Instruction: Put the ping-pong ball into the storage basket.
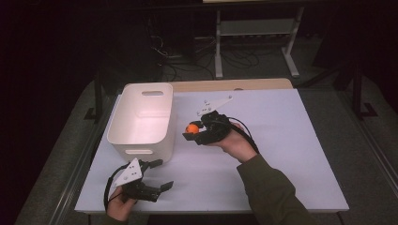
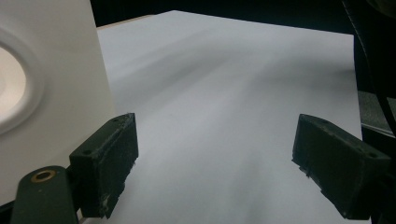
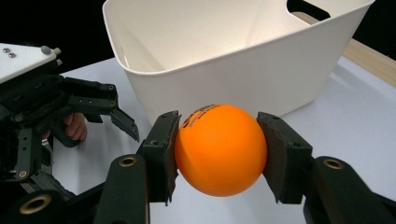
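Dark print along the top of the orange ball [image 3: 219,149], too small to read. Round, smooth, glossy, clamped between the two black jaws of the right hand-held gripper [image 3: 218,151], held above the bench [image 1: 281,154] just beside the near wall of the white bin [image 1: 141,119]. Bin open-topped, slot handles at both ends, with nothing seen inside. Left hand-held gripper [image 1: 157,176] released, jaws spread wide over the bench's near left corner, close to the bin's end wall.
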Demonstrator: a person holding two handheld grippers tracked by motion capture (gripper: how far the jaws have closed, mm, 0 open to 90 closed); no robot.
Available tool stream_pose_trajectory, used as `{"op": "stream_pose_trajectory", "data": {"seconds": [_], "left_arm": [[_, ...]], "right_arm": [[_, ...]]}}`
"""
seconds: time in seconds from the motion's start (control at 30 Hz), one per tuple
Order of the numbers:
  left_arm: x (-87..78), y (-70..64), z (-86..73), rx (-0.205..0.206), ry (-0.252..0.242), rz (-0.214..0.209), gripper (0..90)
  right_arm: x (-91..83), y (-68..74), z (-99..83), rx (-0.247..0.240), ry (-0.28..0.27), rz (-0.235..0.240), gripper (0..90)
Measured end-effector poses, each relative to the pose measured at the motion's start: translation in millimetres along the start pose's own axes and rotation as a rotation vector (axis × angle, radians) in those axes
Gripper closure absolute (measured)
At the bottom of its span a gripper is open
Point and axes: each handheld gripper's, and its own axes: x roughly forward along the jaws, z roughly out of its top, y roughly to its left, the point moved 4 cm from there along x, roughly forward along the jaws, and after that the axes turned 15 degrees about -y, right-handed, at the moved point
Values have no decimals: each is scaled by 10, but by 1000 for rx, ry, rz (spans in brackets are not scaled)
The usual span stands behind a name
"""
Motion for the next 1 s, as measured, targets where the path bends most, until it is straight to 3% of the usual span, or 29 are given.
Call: {"op": "stream_pose_trajectory", "data": {"seconds": [1.0], "left_arm": [[-1, 1, 1, 0, -2, -1, 141]], "right_arm": [[212, 67, 339, -36, -7, 24, 499]]}}
